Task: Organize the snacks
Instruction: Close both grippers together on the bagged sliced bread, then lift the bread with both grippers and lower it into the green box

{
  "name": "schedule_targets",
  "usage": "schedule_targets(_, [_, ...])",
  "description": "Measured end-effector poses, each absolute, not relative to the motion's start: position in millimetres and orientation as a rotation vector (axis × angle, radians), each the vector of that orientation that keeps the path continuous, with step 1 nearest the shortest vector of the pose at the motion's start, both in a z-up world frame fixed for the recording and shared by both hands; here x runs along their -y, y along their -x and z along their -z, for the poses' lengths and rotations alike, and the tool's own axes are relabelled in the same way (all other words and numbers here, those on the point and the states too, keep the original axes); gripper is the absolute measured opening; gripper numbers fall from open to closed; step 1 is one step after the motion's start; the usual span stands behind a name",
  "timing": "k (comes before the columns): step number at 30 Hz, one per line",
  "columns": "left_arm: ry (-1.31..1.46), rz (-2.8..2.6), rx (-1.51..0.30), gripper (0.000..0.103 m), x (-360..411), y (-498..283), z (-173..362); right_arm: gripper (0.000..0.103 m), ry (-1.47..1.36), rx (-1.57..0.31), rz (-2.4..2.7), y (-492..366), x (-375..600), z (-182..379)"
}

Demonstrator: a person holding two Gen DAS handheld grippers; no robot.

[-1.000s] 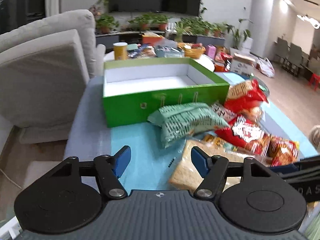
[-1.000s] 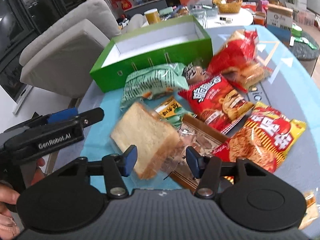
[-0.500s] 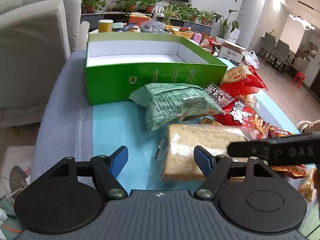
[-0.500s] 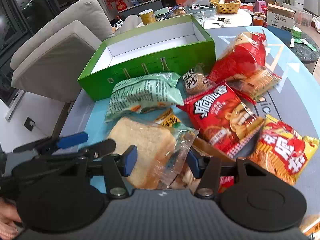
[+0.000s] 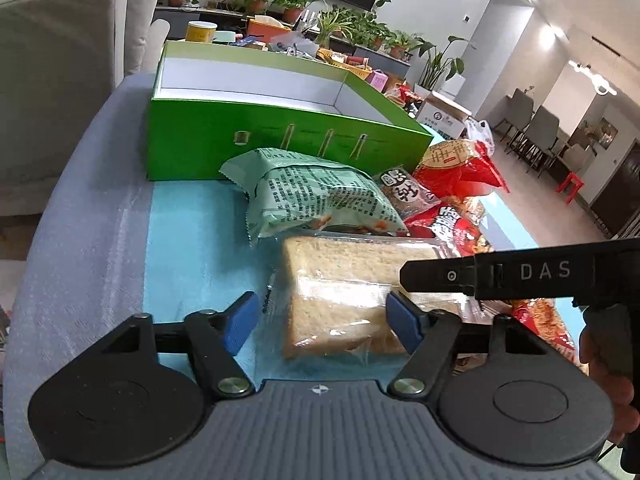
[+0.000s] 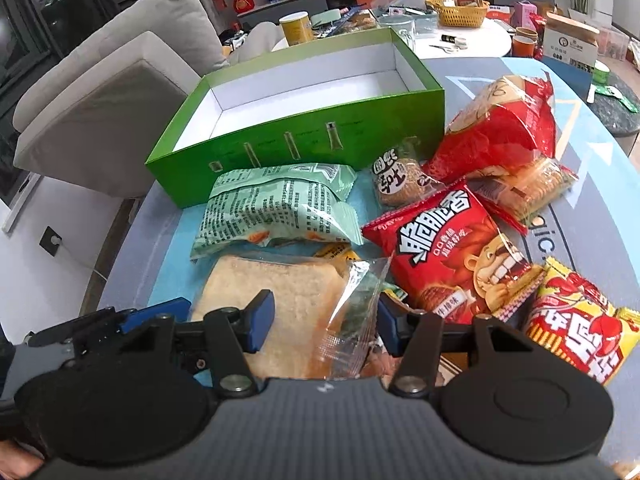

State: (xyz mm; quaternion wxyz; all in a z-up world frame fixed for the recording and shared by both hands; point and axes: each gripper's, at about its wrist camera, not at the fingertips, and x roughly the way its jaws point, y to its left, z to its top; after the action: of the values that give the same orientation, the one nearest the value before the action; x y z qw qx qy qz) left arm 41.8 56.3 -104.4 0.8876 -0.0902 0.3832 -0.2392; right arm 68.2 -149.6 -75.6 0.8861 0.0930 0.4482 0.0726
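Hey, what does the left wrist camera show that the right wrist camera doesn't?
Only the left wrist view: the right gripper's DAS-marked finger reaching over the bread, and dining chairs far right. Its own jaws are closing, bread between them.

Only the right wrist view: the yellow snack bag, the full front of the red bag, and the left gripper at the bread's left edge.

Both: the empty green box, the pale green bag, the wrapped bread, and the sofa.

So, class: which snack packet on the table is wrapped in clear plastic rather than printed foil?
The clear-wrapped sliced bread; the bags around it are green, red or yellow.
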Motion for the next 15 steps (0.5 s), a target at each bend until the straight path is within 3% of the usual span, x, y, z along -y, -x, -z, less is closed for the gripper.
schedule_targets(8, [0.142,0.487,-0.754,0.065,-52,-34,105,0.062,-0.179,-0.944,-0.162,-61,143,79])
schedule_targets(9, [0.142,0.484,-0.751,0.063,-52,-33,104,0.062,-0.169,-0.941,-0.158,-62,141,77])
schedule_targets(11, [0.135,0.492,-0.724,0.05,-51,-28,100,0.059,-0.162,-0.929,-0.162,-61,137,75])
schedule_targets(15, [0.103,0.49,-0.679,0.049,-47,-16,88,0.058,-0.141,-0.893,-0.169,-54,133,65])
